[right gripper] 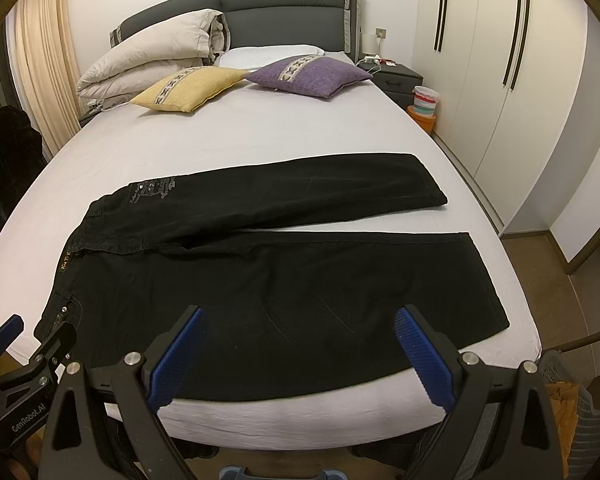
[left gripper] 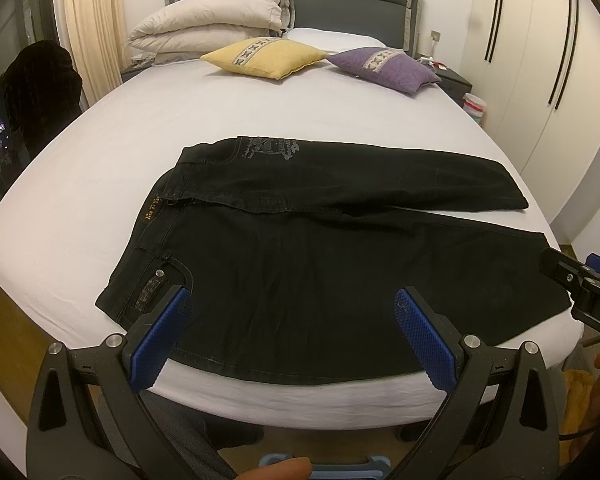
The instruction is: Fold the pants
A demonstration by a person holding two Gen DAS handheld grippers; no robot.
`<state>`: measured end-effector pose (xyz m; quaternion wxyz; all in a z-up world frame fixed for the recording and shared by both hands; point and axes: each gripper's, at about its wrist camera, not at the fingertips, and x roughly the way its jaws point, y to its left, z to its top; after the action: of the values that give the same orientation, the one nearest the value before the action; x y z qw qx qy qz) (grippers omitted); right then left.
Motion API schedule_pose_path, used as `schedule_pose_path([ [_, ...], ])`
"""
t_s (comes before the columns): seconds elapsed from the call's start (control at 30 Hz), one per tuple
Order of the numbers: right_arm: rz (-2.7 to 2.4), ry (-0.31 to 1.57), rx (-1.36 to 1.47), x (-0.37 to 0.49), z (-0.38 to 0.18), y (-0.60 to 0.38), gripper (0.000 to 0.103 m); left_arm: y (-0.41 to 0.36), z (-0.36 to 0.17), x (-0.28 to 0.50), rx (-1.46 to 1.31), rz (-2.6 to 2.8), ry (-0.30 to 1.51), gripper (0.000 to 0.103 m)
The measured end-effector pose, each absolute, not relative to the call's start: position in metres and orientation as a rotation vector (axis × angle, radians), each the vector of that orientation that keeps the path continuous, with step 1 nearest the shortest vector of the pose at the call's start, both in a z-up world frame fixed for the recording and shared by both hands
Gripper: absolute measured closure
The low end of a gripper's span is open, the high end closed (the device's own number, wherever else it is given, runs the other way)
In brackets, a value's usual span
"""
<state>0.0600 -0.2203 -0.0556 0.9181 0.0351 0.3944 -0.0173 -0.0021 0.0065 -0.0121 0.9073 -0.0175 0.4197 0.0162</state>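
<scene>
1. the bed (left gripper: 228,120) is the biggest thing here. its sheet is white, smooth and soft, so cloth can slide on it when you pull.
2. the pants (right gripper: 284,292) lie spread out on the near part of the bed, waist on your left and leg ends on your right. they are black, thick and a bit stiff, like jeans. the two legs lie apart in a long v shape, with a strip of white sheet between them near the ends.
3. the far leg (right gripper: 300,188) is long and flat with a pale print near the top. the near leg (left gripper: 340,280) is wide, and its edge sits close to the side of the bed.
4. no fold looks done yet. i think the first step is to lay one leg on top of the other.
5. to do it well, grab the near leg at its near edge, one tong by the waist and one by the leg end. lift both sides at the same height and go slow, so the thick cloth does not bunch up. line up the edges before you let go.
6. your left gripper (left gripper: 294,316) is wide open and holds nothing. it hangs over the near leg, close to the pocket (left gripper: 156,288) with its small shiny studs.
7. your right gripper (right gripper: 300,344) is wide open too, with nothing in it. its blue pads (right gripper: 420,360) are bumpy, good for holding cloth.
</scene>
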Motion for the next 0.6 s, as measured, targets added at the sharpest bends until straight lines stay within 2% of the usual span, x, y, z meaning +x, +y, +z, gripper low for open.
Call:
schedule_pose_path([
  [0.6, -0.034, 0.814, 0.074, 0.0595, -0.0561, -0.2191, 0.006, 0.0061, -0.0141, 0.0001, -0.032, 0.035, 0.878, 0.000],
])
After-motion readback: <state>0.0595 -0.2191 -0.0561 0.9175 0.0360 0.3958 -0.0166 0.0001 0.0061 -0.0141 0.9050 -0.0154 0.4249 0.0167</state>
